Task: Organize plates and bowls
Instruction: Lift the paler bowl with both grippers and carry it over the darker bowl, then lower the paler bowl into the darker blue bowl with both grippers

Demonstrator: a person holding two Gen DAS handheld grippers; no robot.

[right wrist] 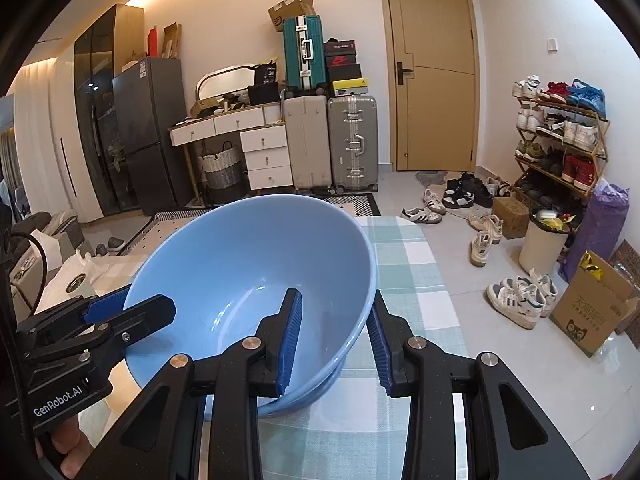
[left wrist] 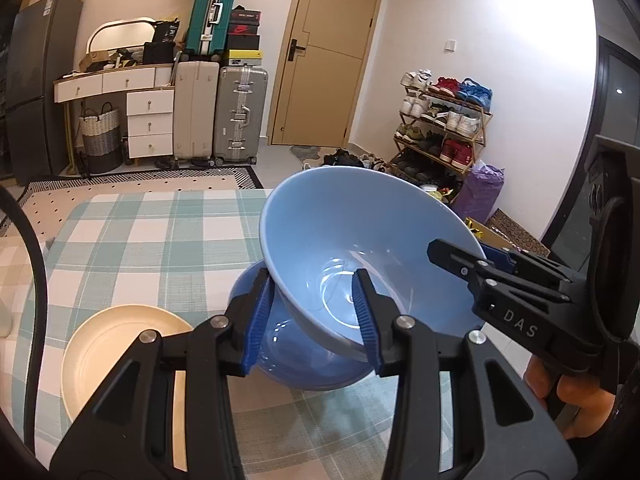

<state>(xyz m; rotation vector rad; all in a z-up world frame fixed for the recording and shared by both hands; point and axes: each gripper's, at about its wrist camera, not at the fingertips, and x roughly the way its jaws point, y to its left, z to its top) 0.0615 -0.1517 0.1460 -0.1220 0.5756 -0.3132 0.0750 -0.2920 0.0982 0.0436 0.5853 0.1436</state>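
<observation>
A light blue bowl (left wrist: 328, 220) (right wrist: 240, 256) hangs tilted over the checked table (left wrist: 140, 240), held from two sides. My left gripper (left wrist: 311, 274) is shut on its near wall, one pad inside and one outside. My right gripper (left wrist: 468, 250) is shut on the rim at the right. In the right wrist view my right gripper (right wrist: 336, 296) clamps the bowl's right wall and my left gripper (right wrist: 140, 300) grips the left rim. A darker blue bowl (left wrist: 304, 364) stands upright on the cloth right under the held one; whether they touch I cannot tell. A cream plate (left wrist: 112, 344) lies to its left.
A black cable (left wrist: 32, 260) curves along the table's left side. White tissue and a small round object (right wrist: 80, 276) sit at the table's left. Beyond the table's edge (right wrist: 432, 264) the floor holds loose shoes (right wrist: 520, 296), a shoe rack, cardboard boxes and suitcases.
</observation>
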